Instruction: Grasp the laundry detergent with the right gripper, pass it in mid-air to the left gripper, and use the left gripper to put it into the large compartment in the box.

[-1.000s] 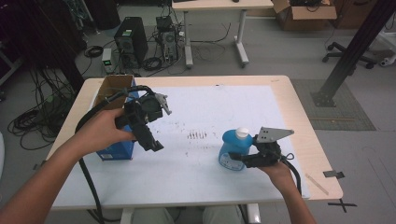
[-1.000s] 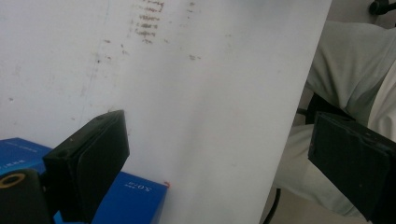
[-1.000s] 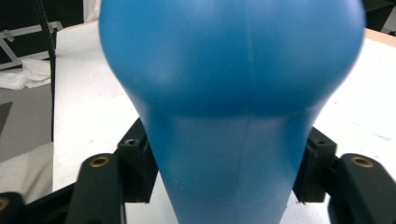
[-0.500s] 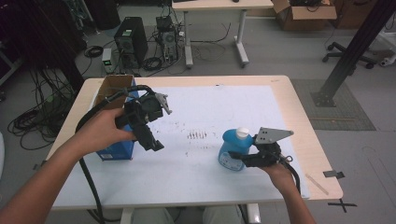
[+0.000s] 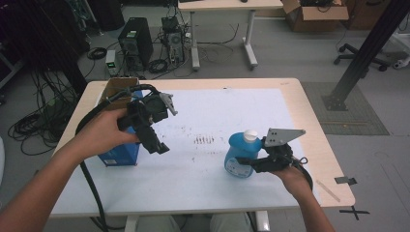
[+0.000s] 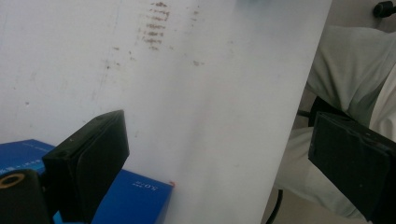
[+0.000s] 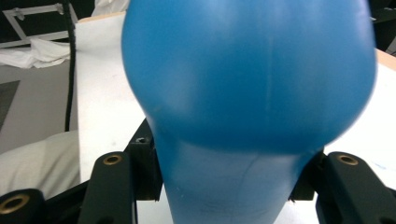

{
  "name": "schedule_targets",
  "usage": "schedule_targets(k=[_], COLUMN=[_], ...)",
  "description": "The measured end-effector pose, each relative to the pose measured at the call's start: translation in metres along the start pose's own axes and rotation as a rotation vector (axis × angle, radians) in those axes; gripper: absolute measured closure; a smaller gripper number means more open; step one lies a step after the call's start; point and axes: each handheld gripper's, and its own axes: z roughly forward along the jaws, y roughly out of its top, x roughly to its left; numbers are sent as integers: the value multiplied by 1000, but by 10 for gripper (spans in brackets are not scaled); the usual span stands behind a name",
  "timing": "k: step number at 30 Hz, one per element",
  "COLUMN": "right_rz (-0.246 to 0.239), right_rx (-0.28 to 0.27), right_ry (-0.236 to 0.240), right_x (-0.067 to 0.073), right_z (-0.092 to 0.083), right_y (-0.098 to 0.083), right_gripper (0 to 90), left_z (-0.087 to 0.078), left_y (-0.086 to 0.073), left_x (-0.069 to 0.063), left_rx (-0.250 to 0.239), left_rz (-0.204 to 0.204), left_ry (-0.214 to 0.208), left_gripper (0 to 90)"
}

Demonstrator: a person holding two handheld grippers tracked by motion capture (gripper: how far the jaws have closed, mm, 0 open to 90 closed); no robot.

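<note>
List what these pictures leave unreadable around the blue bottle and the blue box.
- Blue bottle: cap and base cut off by the right gripper view's edges; edges blurred.
- Bottle label: print too small in the high view.
- Blue box: largely hidden by the left hand in the high view; a jaw covers part of it in the left gripper view.
- Cardboard box: contents hidden.

Right gripper [image 5: 251, 162] clamped on a blue bottle [image 5: 238, 155] with white cap, left gripper [image 5: 157, 126] held above a blue box [image 5: 118, 154], white-covered surface [image 5: 193, 179]
</note>
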Motion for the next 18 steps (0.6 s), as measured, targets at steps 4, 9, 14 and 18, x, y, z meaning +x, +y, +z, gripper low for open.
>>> schedule_targets(k=[4, 9, 14, 18], right_rz=[-14, -28, -46, -63], right_rx=[5, 6, 17, 26], right_ry=[16, 39, 73, 93], right_x=[4, 9, 13, 15], right_z=[-4, -8, -10, -9], right_y=[9, 20, 30, 36], right_gripper=[435, 435, 435, 435], left_z=[-3, -7, -11, -13], left_y=[5, 14, 23, 28], left_x=[-3, -9, -16, -19], left_rx=[-2, -2, 6, 12], left_rz=[11, 35, 66, 85], left_ry=[-2, -2, -12, -18], left_gripper=[56, 56, 57, 58])
